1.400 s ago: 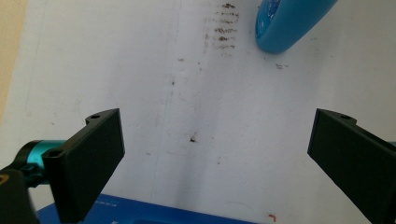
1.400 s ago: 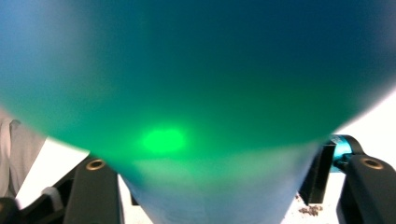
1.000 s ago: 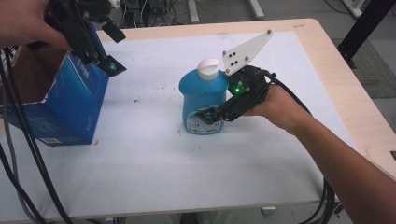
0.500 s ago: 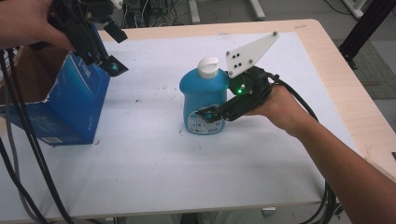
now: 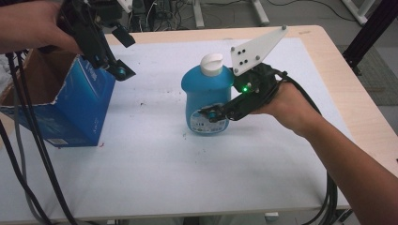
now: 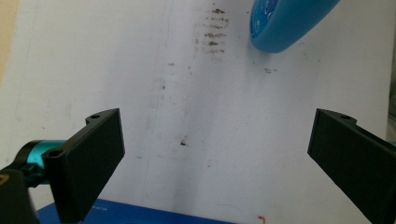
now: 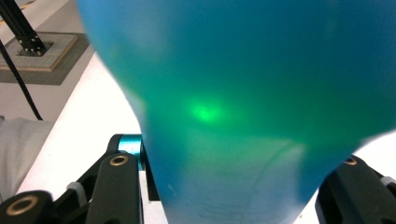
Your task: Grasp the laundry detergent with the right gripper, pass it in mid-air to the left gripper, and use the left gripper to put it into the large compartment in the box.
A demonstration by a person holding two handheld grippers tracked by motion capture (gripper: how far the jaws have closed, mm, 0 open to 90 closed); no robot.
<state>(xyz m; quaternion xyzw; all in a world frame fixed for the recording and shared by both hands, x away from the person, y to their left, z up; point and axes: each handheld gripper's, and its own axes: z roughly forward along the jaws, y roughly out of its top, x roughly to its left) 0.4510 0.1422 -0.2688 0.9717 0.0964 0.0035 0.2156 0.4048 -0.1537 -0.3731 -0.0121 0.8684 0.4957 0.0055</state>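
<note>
A blue bottle (image 5: 206, 101) with a white cap (image 5: 211, 63) stands upright at the middle of the white table (image 5: 155, 173). My right gripper (image 5: 211, 114) comes in from the right and is shut on the bottle's lower body, near its label. In the right gripper view the bottle (image 7: 243, 93) sits close between the two black jaws, with a green light spot on it. My left gripper (image 5: 119, 70) hangs open above the right edge of a blue cardboard box (image 5: 70, 112). In the left gripper view the jaws (image 6: 215, 163) stand wide apart over bare table, with the bottle's base (image 6: 285, 23) far off.
The blue box is open at the top and stands at the table's left edge. Black cables (image 5: 28, 154) hang down in front of it. Small dark stains (image 5: 155, 101) mark the table between box and bottle. A wooden border (image 5: 347, 93) runs along the right side.
The right gripper's grey plate has tipped slightly up and to the right. The bottle, box and left gripper stay where they were.
</note>
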